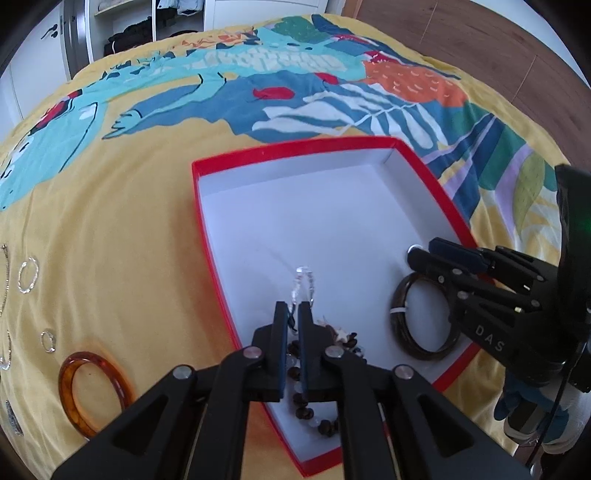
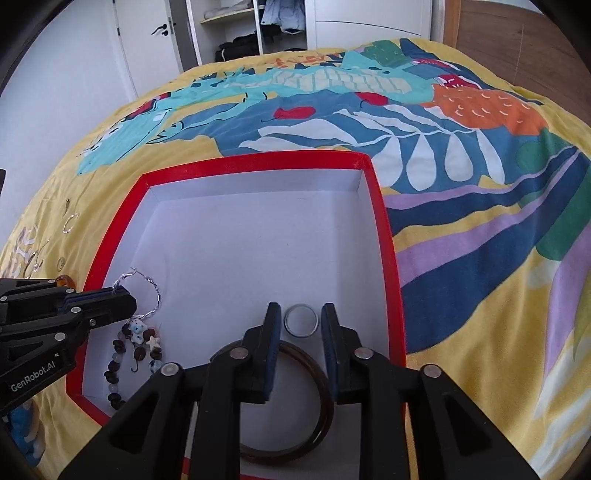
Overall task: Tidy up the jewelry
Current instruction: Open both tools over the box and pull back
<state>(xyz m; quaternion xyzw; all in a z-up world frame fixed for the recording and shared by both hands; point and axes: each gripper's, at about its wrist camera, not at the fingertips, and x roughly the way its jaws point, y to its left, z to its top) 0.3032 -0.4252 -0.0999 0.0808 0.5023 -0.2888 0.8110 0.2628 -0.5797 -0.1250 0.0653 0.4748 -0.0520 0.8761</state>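
Note:
A red box point(image 1: 207, 162) point(image 2: 384, 229) with a white inside lies on the bedspread. My left gripper point(image 1: 294, 308) is shut on a silver hoop earring point(image 1: 303, 282) point(image 2: 146, 291) and holds it over the box's near left part. My right gripper point(image 2: 301, 314) is open, with a silver ring point(image 2: 301, 320) lying on the box floor between its fingertips. A dark brown bangle point(image 1: 410, 332) point(image 2: 321, 406) lies under the right gripper. A beaded bracelet with charms point(image 1: 317, 417) point(image 2: 133, 354) lies in the box near the left gripper.
Outside the box on the yellow bedspread lie an amber bangle point(image 1: 92, 391), a silver hoop earring point(image 1: 28, 275), a small ring point(image 1: 48, 341) and other small silver pieces point(image 2: 70, 221). A wardrobe point(image 2: 258, 29) stands beyond the bed.

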